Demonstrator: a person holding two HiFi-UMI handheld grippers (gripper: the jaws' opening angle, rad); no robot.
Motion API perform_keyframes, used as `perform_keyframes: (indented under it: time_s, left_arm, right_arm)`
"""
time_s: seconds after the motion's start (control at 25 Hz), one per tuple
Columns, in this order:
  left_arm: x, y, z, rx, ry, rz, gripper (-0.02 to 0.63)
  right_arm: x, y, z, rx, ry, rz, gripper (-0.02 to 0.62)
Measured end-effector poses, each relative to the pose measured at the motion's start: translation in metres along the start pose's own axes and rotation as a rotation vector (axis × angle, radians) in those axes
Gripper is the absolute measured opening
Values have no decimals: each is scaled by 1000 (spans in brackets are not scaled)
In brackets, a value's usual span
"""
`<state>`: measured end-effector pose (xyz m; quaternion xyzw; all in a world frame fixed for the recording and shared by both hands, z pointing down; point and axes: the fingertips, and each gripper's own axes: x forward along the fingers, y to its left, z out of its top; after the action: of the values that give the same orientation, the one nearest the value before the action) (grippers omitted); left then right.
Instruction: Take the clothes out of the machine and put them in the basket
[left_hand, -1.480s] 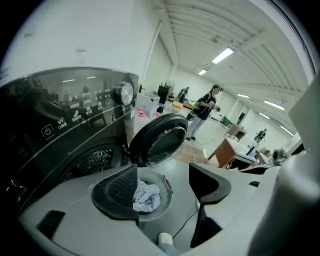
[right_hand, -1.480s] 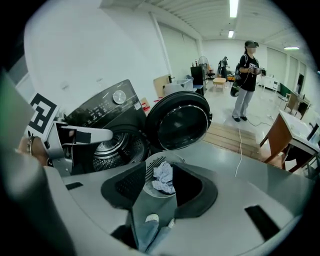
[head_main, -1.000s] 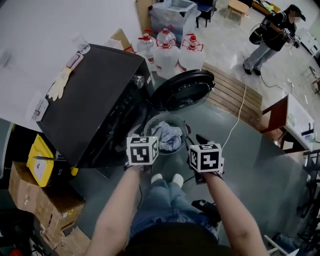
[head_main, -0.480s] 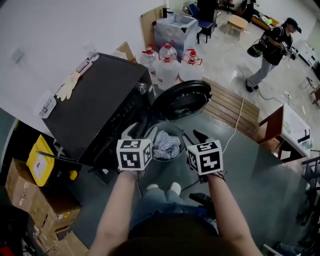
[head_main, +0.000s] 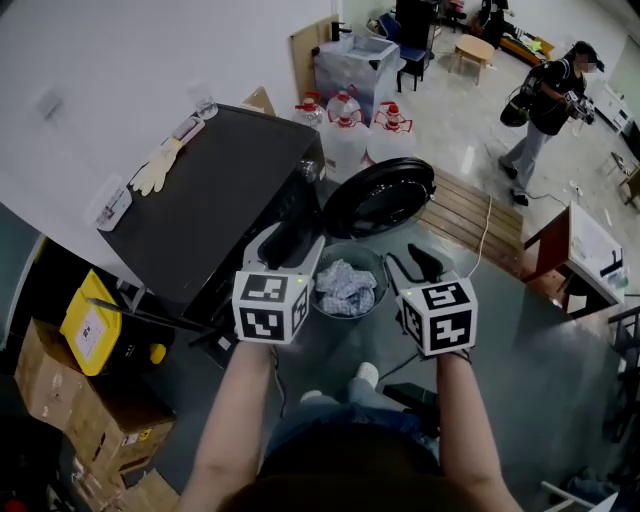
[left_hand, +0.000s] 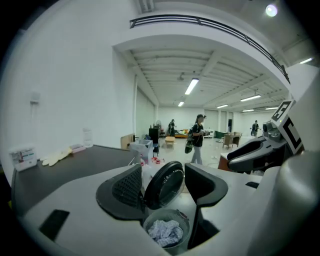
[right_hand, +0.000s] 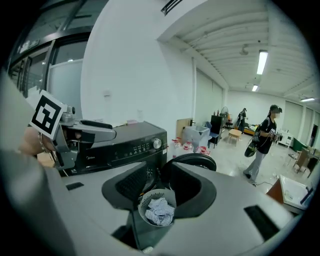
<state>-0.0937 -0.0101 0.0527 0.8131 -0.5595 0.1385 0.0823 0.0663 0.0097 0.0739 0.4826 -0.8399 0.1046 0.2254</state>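
Note:
The black washing machine (head_main: 200, 210) stands at the left with its round door (head_main: 380, 195) swung open. On the floor in front sits a grey mesh basket (head_main: 372, 268) holding a crumpled pale blue-white cloth (head_main: 345, 290). My left gripper (head_main: 292, 245) and right gripper (head_main: 408, 262) hover side by side above the basket, both open and empty. In the left gripper view, the left gripper (left_hand: 162, 187) frames the door (left_hand: 167, 175) and the basket (left_hand: 150, 224) below. In the right gripper view, the right gripper (right_hand: 161, 187) frames the basket (right_hand: 144, 201) and cloth (right_hand: 159, 212). The drum's inside is hidden.
Several water jugs (head_main: 345, 135) and a wooden pallet (head_main: 470, 210) lie behind the door. Cardboard boxes (head_main: 80, 400) and a yellow container (head_main: 90, 325) sit at the left. A glove (head_main: 160, 170) lies on the machine. A person (head_main: 545, 100) walks at the far right near a table (head_main: 590, 245).
Both grippers have risen together from just over the basket. The cloth stays in the basket and the door remains open.

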Motion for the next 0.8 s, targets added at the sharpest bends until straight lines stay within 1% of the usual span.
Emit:
perform_keyframes:
  time_s: [0.2,0.28,0.36,0.48,0.64,0.8]
  left_arm:
    - [-40,24,14,63,-36,-11,265]
    - [-54,33,22,87,-63,-12,265]
    - [-71,39,29,91,-103,-24,265]
    - [-93,46,35,103,-159,-46,265]
    - [-109,54,36,159,-168,-49,265]
    - [-120,55,39,190,-180,-56,265]
  right_arm:
    - [-25,32,33,-29,-77,-56,147]
    - [-37,45,48,-49,-116,-83,138]
    - [-50,58,57,-66,-147,-116,131]
    - [-68,75,64,-82,-191,-161,123]
    - [-84,93,65,-89,-212,-196,118]
    - [-97,103,65,-85,-216,-227,117]
